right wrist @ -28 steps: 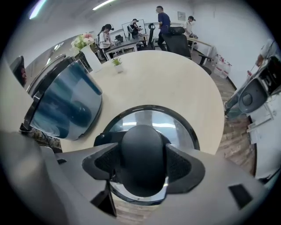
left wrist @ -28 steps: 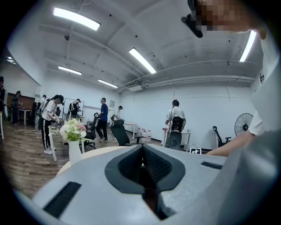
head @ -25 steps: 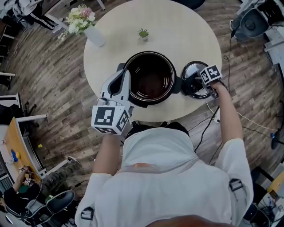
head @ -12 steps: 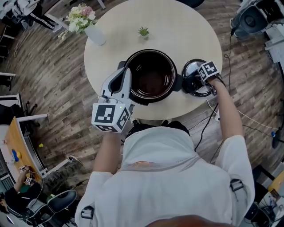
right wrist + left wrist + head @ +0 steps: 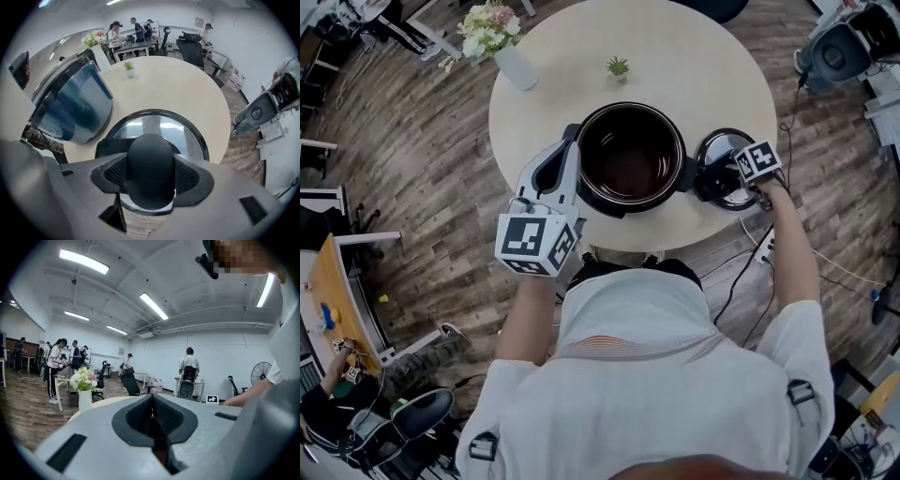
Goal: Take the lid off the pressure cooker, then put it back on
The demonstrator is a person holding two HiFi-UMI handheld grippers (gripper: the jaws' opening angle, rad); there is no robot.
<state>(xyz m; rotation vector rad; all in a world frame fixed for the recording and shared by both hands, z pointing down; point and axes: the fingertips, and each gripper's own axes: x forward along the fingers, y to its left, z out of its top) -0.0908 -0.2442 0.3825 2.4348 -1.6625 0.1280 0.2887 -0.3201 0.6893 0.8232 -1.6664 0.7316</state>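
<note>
The open pressure cooker pot point(image 5: 630, 159) stands in the middle of the round table point(image 5: 694, 56), dark inside. Its glass lid point(image 5: 727, 184) lies flat on the table to the pot's right, near the front edge. My right gripper point(image 5: 741, 178) points down over it. In the right gripper view the lid's black knob point(image 5: 150, 168) fills the space between the closing jaws, whose pads point(image 5: 187, 177) lie against its sides. My left gripper point(image 5: 569, 152) rests level beside the pot's left side, shut with nothing in it point(image 5: 153, 399).
A white vase of flowers point(image 5: 502, 42) and a small potted plant point(image 5: 618, 67) stand at the table's far side. The lid's rim point(image 5: 197, 133) lies close to the table's edge. Cables point(image 5: 741, 272) run on the wooden floor to the right. People stand in the room behind.
The head view has drifted slightly, so everything sits a little further right. Both grippers keep their places, the left beside the pot, the right over the lid.
</note>
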